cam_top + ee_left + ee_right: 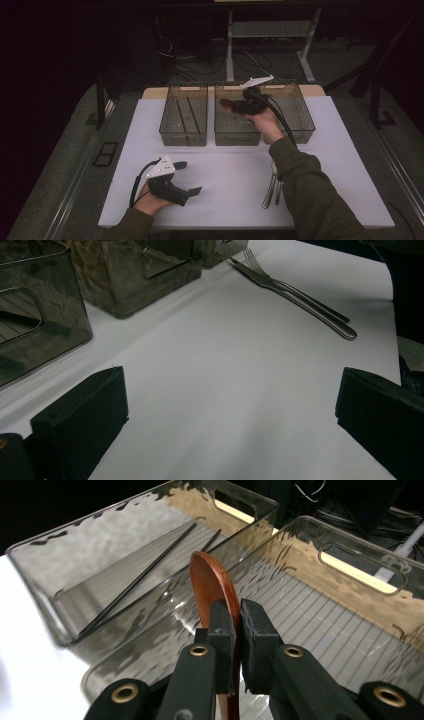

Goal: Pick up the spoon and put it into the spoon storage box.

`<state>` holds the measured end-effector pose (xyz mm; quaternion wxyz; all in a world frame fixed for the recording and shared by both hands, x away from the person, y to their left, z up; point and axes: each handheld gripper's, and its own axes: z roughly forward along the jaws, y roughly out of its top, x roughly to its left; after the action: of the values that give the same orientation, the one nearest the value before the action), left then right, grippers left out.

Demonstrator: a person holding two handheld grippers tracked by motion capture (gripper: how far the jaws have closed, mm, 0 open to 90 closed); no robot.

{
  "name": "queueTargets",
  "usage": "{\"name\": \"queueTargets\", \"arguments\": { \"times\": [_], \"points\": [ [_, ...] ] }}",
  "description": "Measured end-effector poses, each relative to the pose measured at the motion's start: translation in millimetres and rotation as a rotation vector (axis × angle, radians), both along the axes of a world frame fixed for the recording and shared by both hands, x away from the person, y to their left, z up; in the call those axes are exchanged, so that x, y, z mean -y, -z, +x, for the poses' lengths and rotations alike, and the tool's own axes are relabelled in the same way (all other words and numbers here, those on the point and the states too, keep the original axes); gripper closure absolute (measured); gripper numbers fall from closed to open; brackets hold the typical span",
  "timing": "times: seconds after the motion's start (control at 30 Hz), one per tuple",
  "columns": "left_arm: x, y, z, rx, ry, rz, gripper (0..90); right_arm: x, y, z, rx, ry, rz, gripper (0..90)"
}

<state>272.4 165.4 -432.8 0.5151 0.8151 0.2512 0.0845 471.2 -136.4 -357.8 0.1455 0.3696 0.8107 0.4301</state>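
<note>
**Wooden spoon headed for the middle bin**

The wooden spoon [212,587] is pinched edge-on in the right gripper [236,630], hanging over the middle bin [237,136], probably to drop there since the chopsticks [145,577] fill the left bin [183,135]. Left gripper [183,177] rests on the table [240,175], jaws apart, empty. Fork and knife [295,292] wait nearby.

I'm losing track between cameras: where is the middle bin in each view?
High view: the middle bin sits at centre, between two others, below the wooden spoon.
Left gripper view: top, left of centre.
Right gripper view: right half, behind the spoon.
Shared landmark: the neighbouring left bin, at the left edge in the left gripper view, upper left with black chopsticks in the right gripper view.
</note>
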Motion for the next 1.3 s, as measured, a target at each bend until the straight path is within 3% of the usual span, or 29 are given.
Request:
{"name": "queueTargets", "arguments": {
  "times": [0.57,0.8,0.97,1.3],
  "points": [
    [0.4,-0.9,-0.6,-0.002,0.007,-0.008,0.0,-25.4,19.4,27.5,-0.023,0.056,-0.048,82.2],
    [0.4,-0.9,-0.5,0.002,0.011,-0.003,0.0,-23.9,16.7,23.7,-0.016,0.053,-0.04,66.5],
    [0.5,-0.4,-0.7,-0.005,0.005,-0.004,0.0,-16.5,10.9,15.9,-0.009,0.042,-0.006,57.2],
    [0.2,0.9,0.6,-0.006,0.001,0.002,0.0,5.7,7.1,-5.5,-0.024,-0.021,0.034,48.6]
  ]
}}
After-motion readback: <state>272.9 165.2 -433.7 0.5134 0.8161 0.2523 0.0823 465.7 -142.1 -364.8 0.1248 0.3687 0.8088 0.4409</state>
